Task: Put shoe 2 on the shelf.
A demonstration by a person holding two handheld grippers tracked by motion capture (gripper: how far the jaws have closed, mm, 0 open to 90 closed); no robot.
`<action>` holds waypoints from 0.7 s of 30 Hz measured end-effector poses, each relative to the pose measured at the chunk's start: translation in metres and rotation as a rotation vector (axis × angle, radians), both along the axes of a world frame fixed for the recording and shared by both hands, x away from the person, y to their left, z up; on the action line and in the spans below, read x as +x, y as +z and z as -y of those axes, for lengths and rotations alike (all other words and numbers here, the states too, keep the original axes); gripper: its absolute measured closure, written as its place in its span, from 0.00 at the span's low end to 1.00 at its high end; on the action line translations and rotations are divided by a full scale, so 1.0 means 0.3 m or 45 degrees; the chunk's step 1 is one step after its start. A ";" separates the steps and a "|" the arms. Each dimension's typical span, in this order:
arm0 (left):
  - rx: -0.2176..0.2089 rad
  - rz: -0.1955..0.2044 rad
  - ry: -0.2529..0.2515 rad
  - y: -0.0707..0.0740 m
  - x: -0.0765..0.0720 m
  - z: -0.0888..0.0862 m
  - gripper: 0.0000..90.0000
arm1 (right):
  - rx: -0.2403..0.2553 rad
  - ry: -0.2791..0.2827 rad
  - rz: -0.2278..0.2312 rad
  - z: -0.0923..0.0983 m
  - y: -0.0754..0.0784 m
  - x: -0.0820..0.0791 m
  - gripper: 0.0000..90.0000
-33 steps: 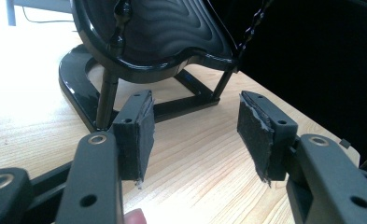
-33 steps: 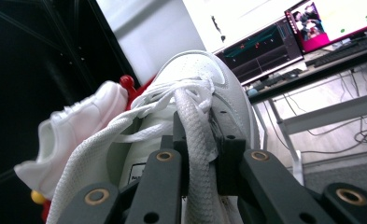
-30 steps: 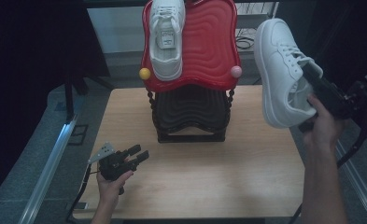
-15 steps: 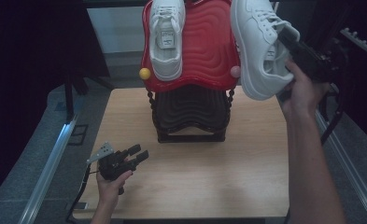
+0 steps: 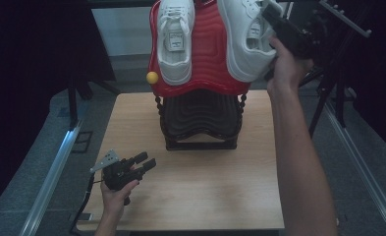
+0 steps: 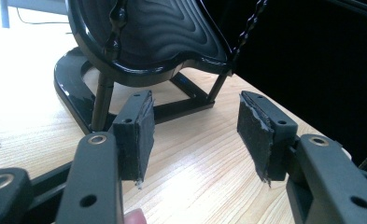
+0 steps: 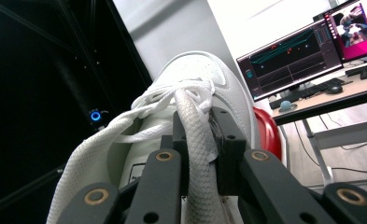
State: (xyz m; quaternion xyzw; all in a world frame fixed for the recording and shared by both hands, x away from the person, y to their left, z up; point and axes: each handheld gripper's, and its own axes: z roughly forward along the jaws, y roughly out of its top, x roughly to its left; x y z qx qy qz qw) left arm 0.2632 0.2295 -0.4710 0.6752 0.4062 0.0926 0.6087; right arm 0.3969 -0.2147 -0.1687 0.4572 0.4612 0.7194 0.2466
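Observation:
A two-tier shoe rack stands at the back of the wooden table (image 5: pixel 205 196), with a red wavy top shelf (image 5: pixel 203 59) over a black lower shelf (image 5: pixel 200 115). One white sneaker (image 5: pixel 176 37) lies on the red shelf's left half. My right gripper (image 5: pixel 268 15) is shut on a second white sneaker (image 5: pixel 244 44) and holds it in the air over the shelf's right half. In the right gripper view the jaws (image 7: pixel 197 126) pinch the padded rim of that sneaker (image 7: pixel 204 74). My left gripper (image 5: pixel 144 161) rests open near the table's front left, its jaws (image 6: pixel 195 135) wide apart and pointing at the black shelf (image 6: pixel 153 32).
A yellow ball (image 5: pixel 152 77) caps the rack's left corner. A black metal stand (image 5: pixel 338 73) rises just right of the table. Monitors (image 7: pixel 288 60) on a desk show behind the rack in the right gripper view. Bare wood lies in front of the rack.
My right hand has carried the sneaker up and to the left, from beside the rack to over the red shelf's right half. The left gripper has stayed put.

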 end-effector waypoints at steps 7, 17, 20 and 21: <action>-0.010 0.003 -0.005 0.002 0.002 -0.006 0.52 | -0.015 -0.034 0.004 -0.086 -0.019 0.069 0.90; -0.007 0.007 -0.011 0.002 0.001 -0.006 0.52 | -0.080 -0.122 0.024 -0.135 -0.065 0.116 0.90; -0.007 0.006 -0.012 0.001 0.001 -0.004 0.52 | -0.118 -0.144 0.035 -0.148 -0.080 0.119 0.90; -0.007 0.006 -0.012 0.001 0.000 -0.003 0.52 | -0.126 -0.143 0.036 -0.151 -0.084 0.120 0.90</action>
